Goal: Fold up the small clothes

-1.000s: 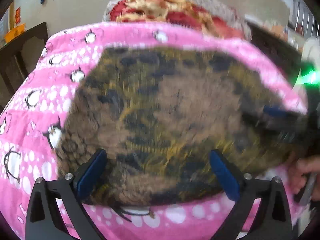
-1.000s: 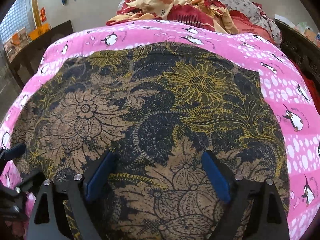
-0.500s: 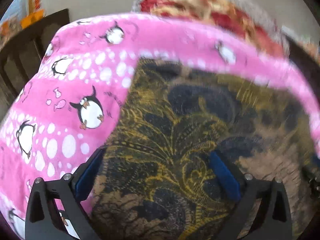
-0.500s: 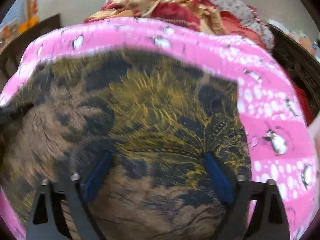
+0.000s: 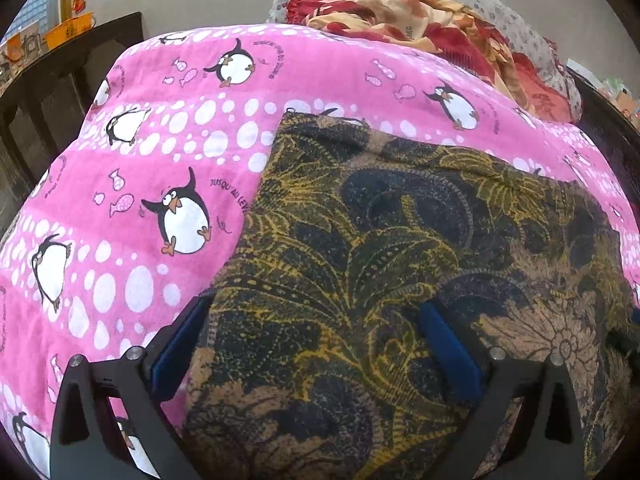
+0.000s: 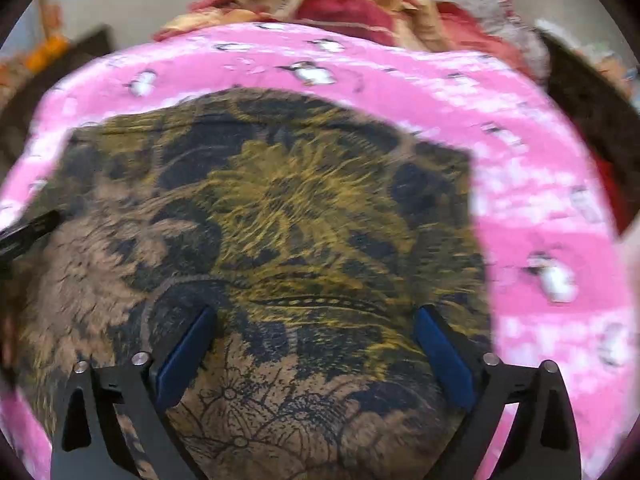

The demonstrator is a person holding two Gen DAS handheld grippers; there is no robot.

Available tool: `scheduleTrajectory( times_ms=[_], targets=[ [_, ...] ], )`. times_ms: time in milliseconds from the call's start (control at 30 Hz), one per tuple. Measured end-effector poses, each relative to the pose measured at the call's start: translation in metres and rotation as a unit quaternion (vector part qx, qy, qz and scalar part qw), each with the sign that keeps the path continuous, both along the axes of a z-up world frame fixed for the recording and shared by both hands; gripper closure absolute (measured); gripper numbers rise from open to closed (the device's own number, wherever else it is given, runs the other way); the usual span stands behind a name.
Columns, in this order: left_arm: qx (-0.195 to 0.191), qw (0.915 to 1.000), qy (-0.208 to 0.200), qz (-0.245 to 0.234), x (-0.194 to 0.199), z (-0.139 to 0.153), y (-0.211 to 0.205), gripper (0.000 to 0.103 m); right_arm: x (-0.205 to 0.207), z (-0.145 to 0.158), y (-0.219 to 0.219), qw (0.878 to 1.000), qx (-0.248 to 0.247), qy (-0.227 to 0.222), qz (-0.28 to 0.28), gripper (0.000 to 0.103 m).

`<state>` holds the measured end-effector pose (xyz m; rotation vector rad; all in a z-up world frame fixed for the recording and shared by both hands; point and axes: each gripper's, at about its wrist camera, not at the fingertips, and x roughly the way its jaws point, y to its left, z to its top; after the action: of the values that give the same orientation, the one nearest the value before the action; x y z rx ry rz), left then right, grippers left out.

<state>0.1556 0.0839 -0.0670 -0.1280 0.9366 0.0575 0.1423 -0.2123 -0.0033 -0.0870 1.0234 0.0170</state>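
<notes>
A dark cloth with a gold and tan flower print (image 5: 400, 240) lies flat on the pink penguin blanket (image 5: 160, 160). My left gripper (image 5: 316, 340) is open and low over the cloth's left edge. Its left finger (image 5: 180, 344) is beside that edge and its right finger (image 5: 448, 352) is over the cloth. In the blurred right wrist view the same cloth (image 6: 280, 220) fills the middle. My right gripper (image 6: 314, 344) hangs open above the cloth's near right part, with nothing pinched. A dark tip of the left gripper (image 6: 28, 232) shows at the cloth's left edge.
A heap of red and cream bedding (image 5: 420, 12) lies behind the blanket against a beige wall. Dark wooden furniture (image 5: 60, 80) stands to the left and a dark edge (image 5: 608, 120) to the right. Pink blanket shows around the cloth on the left, far and right sides.
My left gripper has swung left from the cloth's middle to its left edge and then settled. My right gripper has drawn back a little toward the right, its jaws slightly wider.
</notes>
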Motion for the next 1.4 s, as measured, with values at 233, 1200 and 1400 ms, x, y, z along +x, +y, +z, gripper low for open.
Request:
scheduleTrajectory(
  times_ms=[233, 1200, 1400],
  targets=[
    [-0.044, 0.9967, -0.067, -0.01, -0.055, 0.063, 0.02, 0.0, -0.014, 0.032, 0.056, 0.995, 0.053, -0.07, 0.037, 0.003],
    [-0.333, 0.9413, -0.043, 0.035, -0.147, 0.005, 0.053, 0.003, -0.005, -0.04, 0.06, 0.994, 0.081, -0.047, 0.058, 0.0],
    [-0.32, 0.9463, -0.043, 0.0, -0.143, 0.009, 0.052, 0.003, -0.005, -0.04, 0.061, 0.994, 0.082, -0.047, 0.058, 0.0]
  ],
)
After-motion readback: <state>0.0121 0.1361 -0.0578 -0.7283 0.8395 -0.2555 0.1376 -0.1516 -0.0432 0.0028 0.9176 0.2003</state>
